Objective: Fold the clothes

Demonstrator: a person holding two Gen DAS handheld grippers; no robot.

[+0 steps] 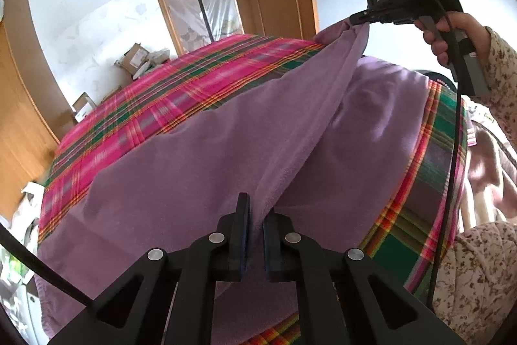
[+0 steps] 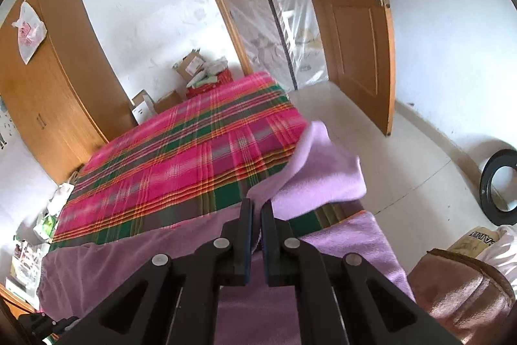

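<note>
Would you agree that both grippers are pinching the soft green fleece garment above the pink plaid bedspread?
Not quite: the soft fleece garment is purple, not green, as the left wrist view shows. Otherwise yes: the left gripper and right gripper each pinch it above the pink plaid bedspread.

Plain lilac-purple cloth (image 1: 200, 170) on a pink, green and orange plaid bedspread (image 2: 194, 151); black grippers.

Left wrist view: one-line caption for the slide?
Both tongs, left and right, pinch a lifted fold of the purple fleece garment over the pink plaid bedspread.
</note>
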